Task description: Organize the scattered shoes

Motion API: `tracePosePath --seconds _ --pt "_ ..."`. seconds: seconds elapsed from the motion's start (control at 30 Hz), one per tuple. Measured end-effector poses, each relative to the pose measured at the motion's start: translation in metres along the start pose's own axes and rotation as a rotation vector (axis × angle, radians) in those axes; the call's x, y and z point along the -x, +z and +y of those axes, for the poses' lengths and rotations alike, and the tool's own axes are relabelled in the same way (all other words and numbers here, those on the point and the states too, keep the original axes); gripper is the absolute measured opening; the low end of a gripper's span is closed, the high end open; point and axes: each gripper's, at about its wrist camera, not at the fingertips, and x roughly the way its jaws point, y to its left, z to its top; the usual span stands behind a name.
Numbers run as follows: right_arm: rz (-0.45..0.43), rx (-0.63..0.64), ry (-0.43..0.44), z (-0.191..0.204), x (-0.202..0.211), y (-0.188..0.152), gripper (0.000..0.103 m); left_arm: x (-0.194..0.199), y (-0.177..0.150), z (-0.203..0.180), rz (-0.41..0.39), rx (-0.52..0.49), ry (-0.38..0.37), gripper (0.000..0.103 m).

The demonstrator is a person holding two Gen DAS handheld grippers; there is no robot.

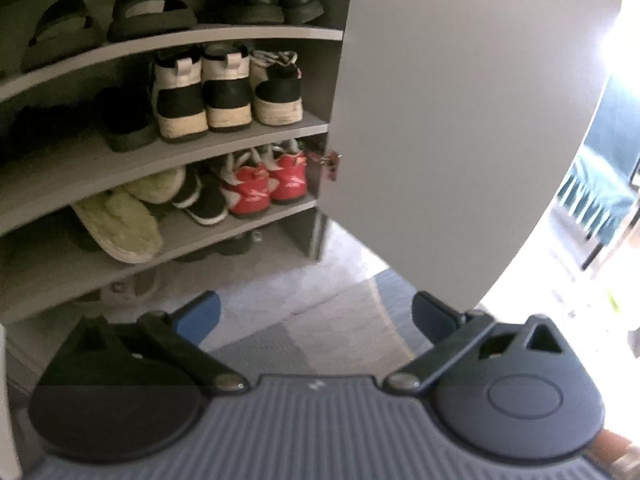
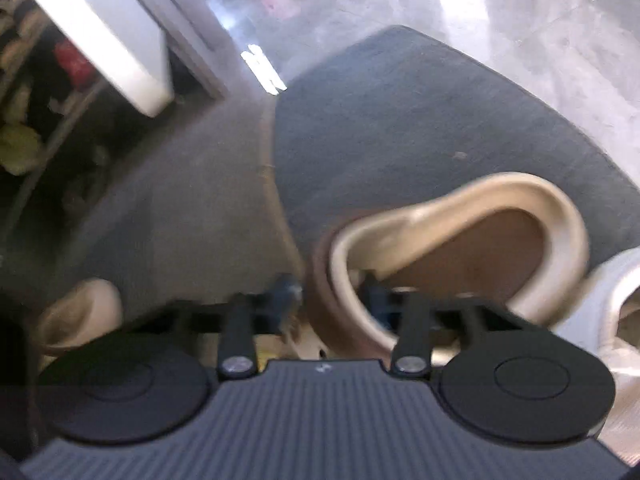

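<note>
The beige slipper (image 2: 460, 240) with its brown insole is sitting on the dark grey rug (image 2: 420, 120), toward the rug's near edge, and the right gripper (image 2: 332, 296) is clenching its jaws on the slipper's cream rim, one pad inside the opening and one outside. The picture is blurred here, so the exact contact is hard to read. A white shoe (image 2: 616, 312) is lying just beside the slipper at the right edge of the view, and a second pale slipper (image 2: 80, 312) is resting well apart at the lower left. Beyond the rug's far edge, bare glossy floor (image 2: 520, 20) is spreading open and uncluttered.

The left gripper (image 1: 316, 316) is hovering over the rug and pale floor with its jaws released and nothing between the blue pads. Ahead of it the grey shoe cabinet (image 1: 240, 136) is standing with its door (image 1: 440, 120) swung open to the right. Only this view is showing the shelves clearly: black sandals (image 1: 148, 12) on the upper shelf, black-and-white sneakers (image 1: 204, 92) in the middle, red sneakers (image 1: 264, 184) and fluffy green slippers (image 1: 124, 216) lower down. The lowest shelf is showing free room at its front edge. The right wrist view is catching the cabinet only as a dark blur at the left.
</note>
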Motion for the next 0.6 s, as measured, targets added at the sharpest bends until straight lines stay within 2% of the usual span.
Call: tracePosePath --seconds 0.13,0.2,0.3,0.4,0.5,0.6 --pt "0.0 0.04 0.129 0.034 0.018 -0.02 0.02 -0.011 -0.006 0.012 -0.01 -0.101 0.097 0.103" --pt "0.002 0.049 0.188 0.053 0.027 -0.03 0.019 -0.018 -0.009 0.023 0.022 -0.071 0.112 0.103" --pt "0.048 0.073 0.297 0.088 0.03 -0.045 0.019 -0.019 -0.005 0.033 0.056 0.0 0.085 0.103" --pt "0.119 0.136 0.404 0.134 0.021 -0.058 0.019 -0.005 0.004 0.034 0.025 0.046 0.033 0.103" --pt "0.217 0.252 0.497 0.188 -0.001 -0.069 0.019 0.007 0.007 0.028 -0.002 0.06 -0.013 0.103" --pt "0.314 0.361 0.576 0.244 -0.032 -0.077 0.019 0.012 0.005 0.02 -0.014 0.044 -0.024 0.103"
